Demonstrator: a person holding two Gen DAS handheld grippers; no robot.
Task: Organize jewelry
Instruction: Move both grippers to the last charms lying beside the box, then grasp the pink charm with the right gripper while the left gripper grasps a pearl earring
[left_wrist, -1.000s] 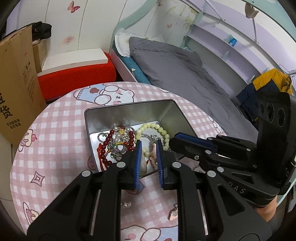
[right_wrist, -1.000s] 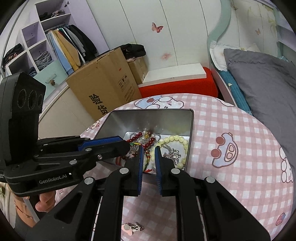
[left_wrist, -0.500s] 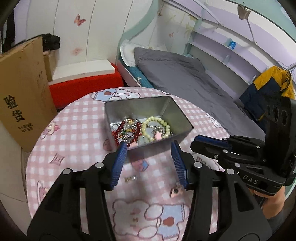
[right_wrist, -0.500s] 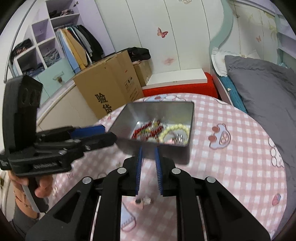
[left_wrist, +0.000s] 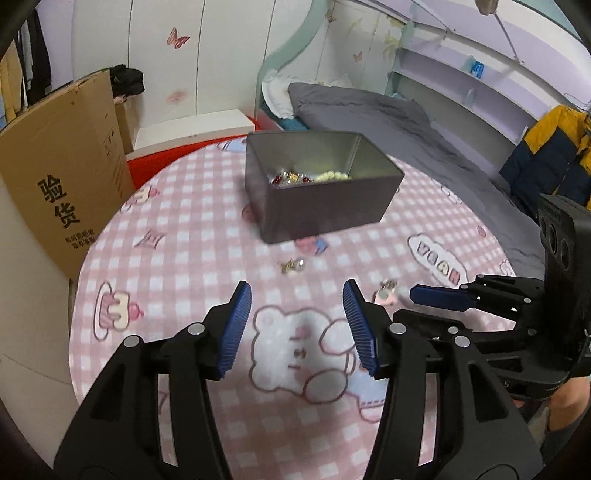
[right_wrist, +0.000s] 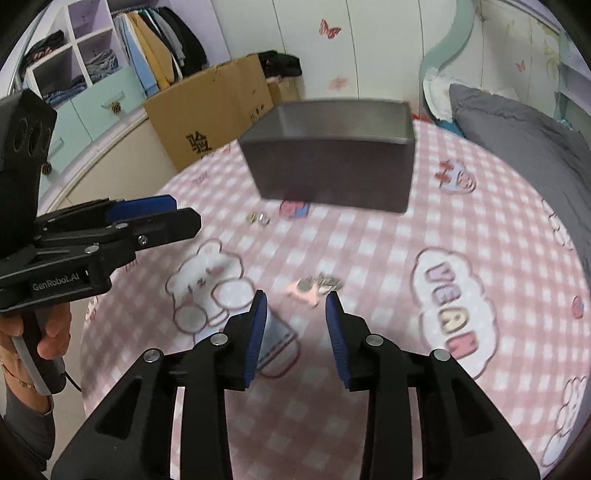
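Observation:
A grey metal tin (left_wrist: 325, 199) holding red and cream bead bracelets (left_wrist: 314, 177) stands on the far half of the round pink checked table (left_wrist: 184, 258); the right wrist view shows its outer wall (right_wrist: 332, 173). A small gold-and-silver trinket (left_wrist: 293, 265) (right_wrist: 258, 218) lies just before the tin. A pink charm with silver bits (left_wrist: 386, 293) (right_wrist: 314, 287) lies nearer. My left gripper (left_wrist: 297, 325) is open and empty, low over the table. My right gripper (right_wrist: 295, 336) is open and empty, just short of the pink charm.
A cardboard box (left_wrist: 62, 170) stands off the table's left edge. A bed with grey bedding (left_wrist: 388, 122) lies behind and right. A red and white bench (left_wrist: 192, 129) sits beyond the table. A wardrobe with clothes (right_wrist: 110, 66) is far left.
Both grippers have pulled back from the tin and dropped low toward the near table. The left gripper opened wide, dropping its piece in the tin; the right one, shut earlier, has opened.

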